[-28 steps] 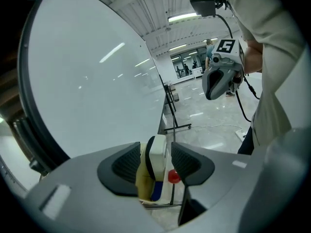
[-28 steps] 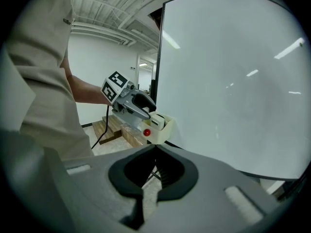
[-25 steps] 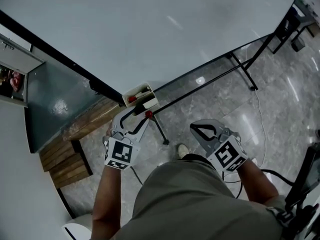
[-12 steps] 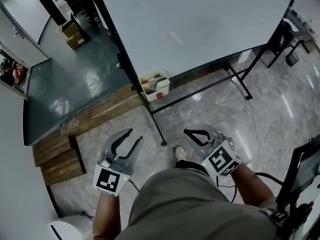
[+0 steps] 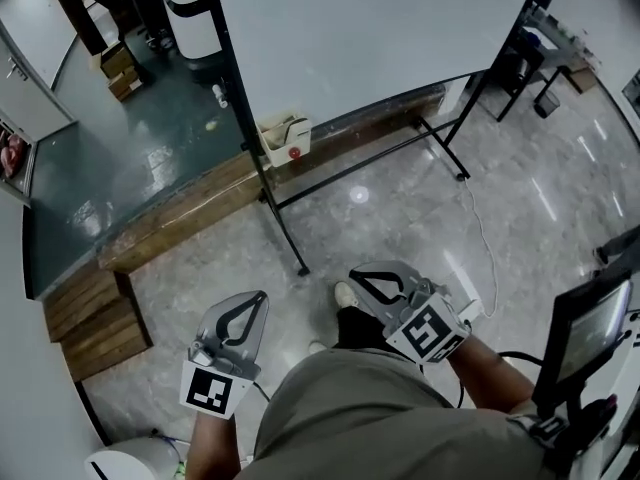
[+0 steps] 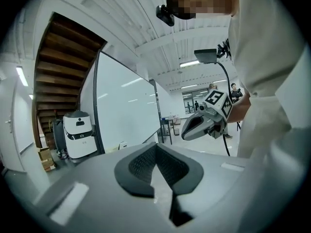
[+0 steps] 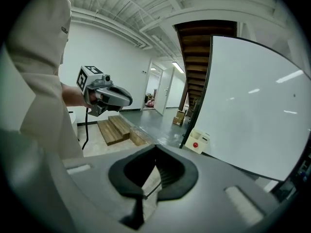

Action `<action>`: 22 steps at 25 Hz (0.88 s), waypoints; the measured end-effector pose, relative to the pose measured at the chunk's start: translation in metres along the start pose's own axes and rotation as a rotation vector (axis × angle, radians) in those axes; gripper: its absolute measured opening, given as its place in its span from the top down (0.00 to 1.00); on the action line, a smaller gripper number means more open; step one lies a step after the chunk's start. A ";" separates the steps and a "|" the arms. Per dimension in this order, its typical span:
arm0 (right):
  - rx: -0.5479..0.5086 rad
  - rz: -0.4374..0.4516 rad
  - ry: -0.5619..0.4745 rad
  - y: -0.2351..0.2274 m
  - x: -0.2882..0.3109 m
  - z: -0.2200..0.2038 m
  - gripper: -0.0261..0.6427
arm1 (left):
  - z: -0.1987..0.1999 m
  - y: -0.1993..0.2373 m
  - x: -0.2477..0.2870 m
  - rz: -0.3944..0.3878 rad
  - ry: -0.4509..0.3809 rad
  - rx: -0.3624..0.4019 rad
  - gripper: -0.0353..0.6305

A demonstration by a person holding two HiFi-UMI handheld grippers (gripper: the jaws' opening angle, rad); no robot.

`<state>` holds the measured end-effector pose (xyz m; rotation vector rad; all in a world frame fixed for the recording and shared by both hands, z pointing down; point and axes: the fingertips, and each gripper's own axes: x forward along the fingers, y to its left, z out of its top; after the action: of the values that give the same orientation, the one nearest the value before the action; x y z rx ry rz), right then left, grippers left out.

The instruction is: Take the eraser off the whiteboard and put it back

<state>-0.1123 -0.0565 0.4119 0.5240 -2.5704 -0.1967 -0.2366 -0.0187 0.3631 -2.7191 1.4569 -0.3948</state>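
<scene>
Stance well clear of the whiteboard (image 5: pixel 370 28), left gripper (image 5: pixel 255 300) and right gripper (image 5: pixel 355 278) both closed on nothing; eraser not distinguishable, presumably in the white tray (image 5: pixel 285 138) at the board's lower corner, suggesting the task is complete.

Whiteboard (image 5: pixel 380 38): top cut off by head view's upper edge.
Box (image 5: pixel 285 138) at its lower left corner: contents too small to tell; eraser not told apart at this size.
White machine (image 5: pixel 190 8) behind board: upper part cut off in head view.
Screen (image 5: pixel 585 333) at right: cut by picture's edge.
White round thing (image 5: pixel 125 463) at bottom left: mostly out of picture.
Person's legs hidden under torso; only one shoe (image 5: pixel 345 295) shows.
People (image 6: pixel 235 90) far off in left gripper view: too small for detail.
</scene>
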 end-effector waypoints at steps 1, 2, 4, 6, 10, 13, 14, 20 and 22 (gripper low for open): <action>-0.001 0.000 0.000 0.006 -0.007 0.001 0.96 | 0.001 -0.007 -0.005 0.002 0.002 -0.002 0.94; -0.006 0.003 -0.006 0.012 -0.013 0.003 0.96 | 0.002 -0.013 -0.011 0.006 0.004 -0.003 0.94; -0.018 0.005 -0.030 0.018 -0.026 0.008 0.96 | 0.005 -0.024 -0.020 0.026 0.011 -0.009 0.94; -0.025 -0.004 -0.051 0.016 -0.038 0.011 0.96 | 0.012 -0.033 -0.025 0.044 0.009 -0.004 0.94; -0.035 0.002 -0.051 0.011 -0.070 0.004 0.96 | 0.024 -0.063 -0.020 0.053 0.017 -0.001 0.94; -0.043 0.023 -0.061 0.006 -0.101 -0.006 0.96 | 0.035 -0.095 -0.002 0.045 0.020 -0.005 0.94; -0.047 0.029 -0.069 0.002 -0.113 -0.012 0.96 | 0.040 -0.109 0.007 0.045 0.015 -0.010 0.94; -0.039 0.057 -0.074 -0.021 -0.188 -0.059 0.96 | 0.068 -0.192 0.055 0.051 0.001 -0.048 0.94; -0.034 0.071 -0.074 -0.017 -0.205 -0.075 0.96 | 0.064 -0.216 0.058 0.068 0.004 -0.060 0.94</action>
<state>0.0948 0.0069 0.3807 0.4197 -2.6474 -0.2389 -0.0149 0.0484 0.3453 -2.7059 1.5828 -0.3595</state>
